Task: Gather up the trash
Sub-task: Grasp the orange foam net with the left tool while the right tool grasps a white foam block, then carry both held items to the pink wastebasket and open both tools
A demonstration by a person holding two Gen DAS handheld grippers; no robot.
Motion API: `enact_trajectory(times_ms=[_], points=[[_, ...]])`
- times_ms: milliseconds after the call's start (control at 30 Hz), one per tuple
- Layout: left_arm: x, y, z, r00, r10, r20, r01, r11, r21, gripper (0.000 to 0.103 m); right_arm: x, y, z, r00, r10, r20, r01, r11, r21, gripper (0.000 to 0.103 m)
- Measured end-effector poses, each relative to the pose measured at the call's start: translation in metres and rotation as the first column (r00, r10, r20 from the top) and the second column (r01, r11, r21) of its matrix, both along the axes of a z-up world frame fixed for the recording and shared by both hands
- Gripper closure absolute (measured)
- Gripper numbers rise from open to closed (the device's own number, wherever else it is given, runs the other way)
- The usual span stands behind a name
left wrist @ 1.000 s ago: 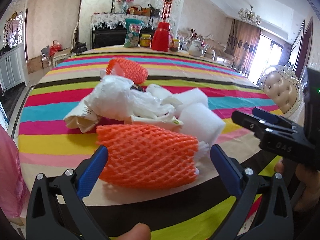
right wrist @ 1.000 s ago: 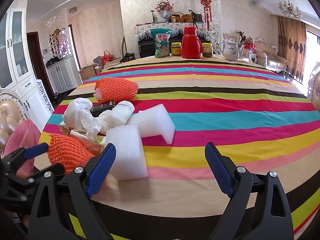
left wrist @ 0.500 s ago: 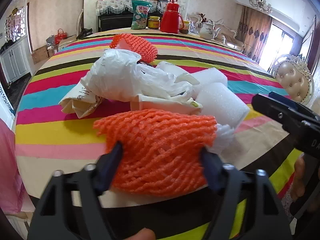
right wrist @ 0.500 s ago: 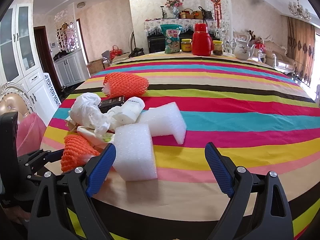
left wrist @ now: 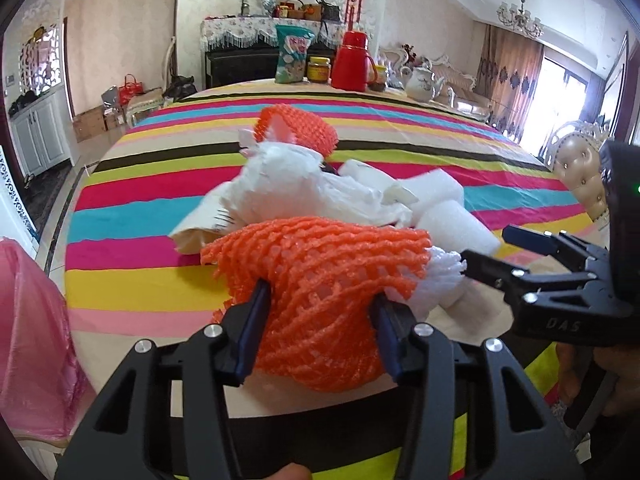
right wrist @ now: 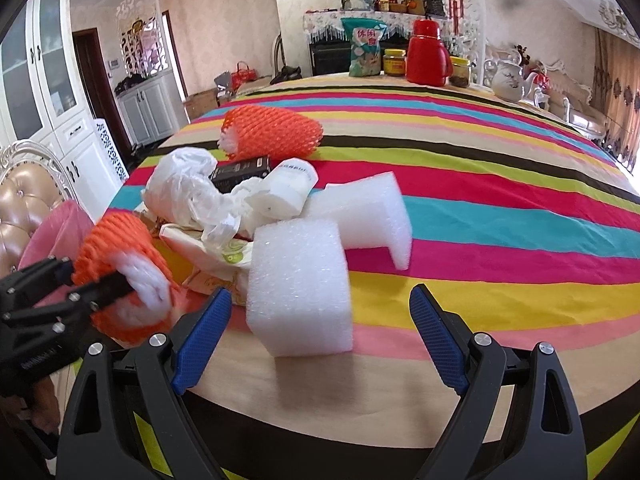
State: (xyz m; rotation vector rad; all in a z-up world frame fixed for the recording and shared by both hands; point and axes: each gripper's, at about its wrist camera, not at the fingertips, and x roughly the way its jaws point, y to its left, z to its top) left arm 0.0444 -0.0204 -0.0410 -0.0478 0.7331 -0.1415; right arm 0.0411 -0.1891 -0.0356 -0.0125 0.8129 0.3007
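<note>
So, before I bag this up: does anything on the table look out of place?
Yes: a black box sits amid the foam and plastic scraps, unlike the rest. The left gripper has just closed on the near orange foam net.

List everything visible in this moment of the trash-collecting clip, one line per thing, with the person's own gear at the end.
Foam net sleeve: 2, orange; near one squeezed in the left jaws, far one behind the pile.
Foam block: 2, white; one in front of the right jaws, L-shaped one behind it.
Plastic bag: 1, white, crumpled, pile's left.
Small box: 1, black, under the far sleeve.
Tablecloth: 1, striped.
Thermos: 1, red, table's far end.
Snack bag: 1, green, beside the jars.
Trash bag: 1, pink, left of the table.
Left gripper: just been closing, pinching the near sleeve.
Right gripper: open, empty.
</note>
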Motion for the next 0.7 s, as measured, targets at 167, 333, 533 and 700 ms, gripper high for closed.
enact_trajectory(times_ms=[167, 333, 533, 700], points=[[-0.007, 0.015, 0.006, 0.999, 0.031, 0.030, -0.030, 0.999, -0.012, 0.055, 0.005, 0.010, -0.006, 1.000, 0.002, -0.030, -0.003, 0.999, -0.036, 0.049], [-0.015, 0.035, 0.011, 0.996, 0.073, 0.059, -0.071, 0.997, -0.027, 0.055, -0.002, 0.013, 0.000, 1.000, 0.003, -0.004, -0.003, 0.999, -0.033, 0.054], [-0.024, 0.066, 0.022, 0.986, 0.139, 0.097, -0.135, 0.990, -0.041, 0.055, -0.009, 0.013, 0.023, 0.998, -0.019, 0.064, 0.020, 1.000, -0.012, 0.054], [-0.042, 0.102, 0.034, 0.967, 0.216, 0.139, -0.212, 0.976, -0.042, 0.055, -0.011, 0.025, 0.044, 0.994, 0.000, 0.112, 0.000, 1.000, 0.002, 0.054]])
